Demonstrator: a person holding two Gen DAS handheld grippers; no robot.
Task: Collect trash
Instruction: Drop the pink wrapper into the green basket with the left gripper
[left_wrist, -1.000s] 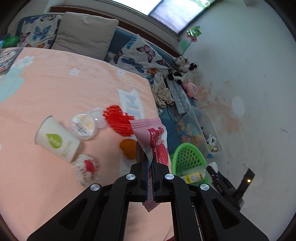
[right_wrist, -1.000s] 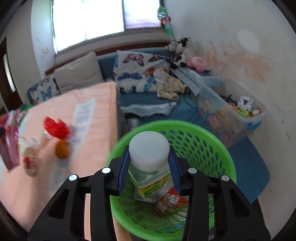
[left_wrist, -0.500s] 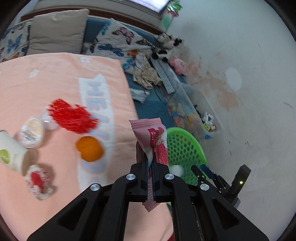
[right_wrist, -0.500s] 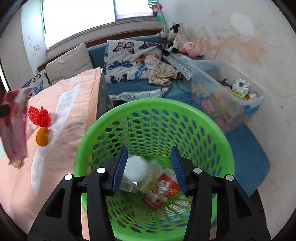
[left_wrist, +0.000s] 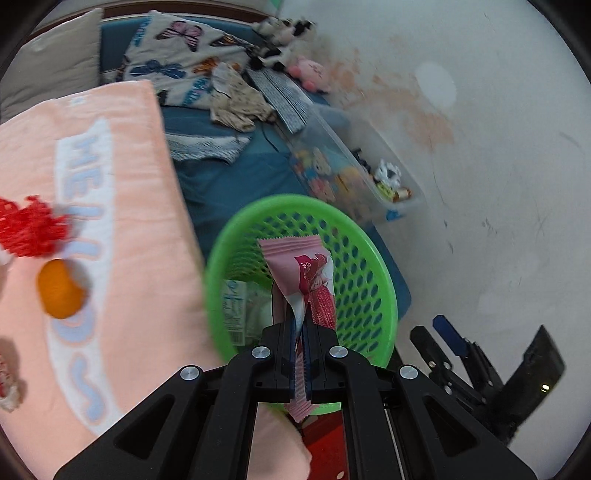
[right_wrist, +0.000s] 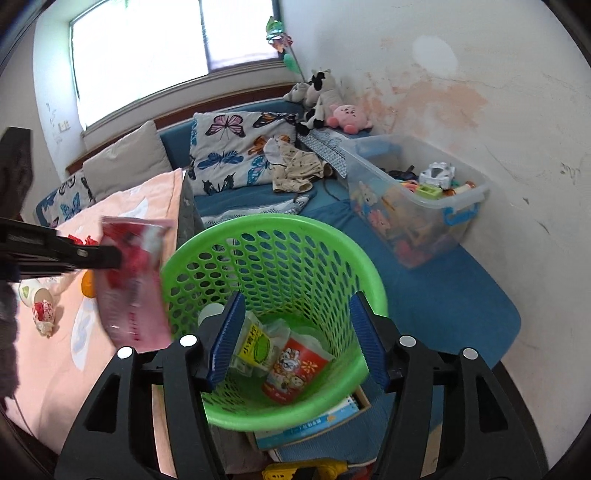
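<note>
My left gripper (left_wrist: 302, 325) is shut on a pink snack wrapper (left_wrist: 306, 275), which stands up over the near rim of the green mesh basket (left_wrist: 373, 266). In the right wrist view that wrapper (right_wrist: 133, 280) hangs blurred at the left of the basket (right_wrist: 280, 236). My right gripper (right_wrist: 297, 332) hovers over the basket with nothing between its blue pads (right_wrist: 225, 339), and its jaws are opening. The clear bottle (right_wrist: 251, 341) lies on the basket's bottom beside a red packet (right_wrist: 295, 369). On the peach blanket (left_wrist: 129, 295) lie a red net (left_wrist: 29, 232) and an orange fruit (left_wrist: 61, 290).
A clear toy box (right_wrist: 417, 206) stands to the right of the basket on the blue mat (right_wrist: 443, 302). Butterfly pillows (right_wrist: 236, 147) and plush toys (right_wrist: 332, 107) sit behind. A paper cup (right_wrist: 31, 293) and a crumpled wrapper (right_wrist: 43, 314) lie on the blanket. Books (right_wrist: 317, 424) lie under the basket.
My right gripper let go of the clear bottle, which dropped into the basket, and its jaws spread wider. My left gripper carried the pink wrapper from over the blanket to over the basket.
</note>
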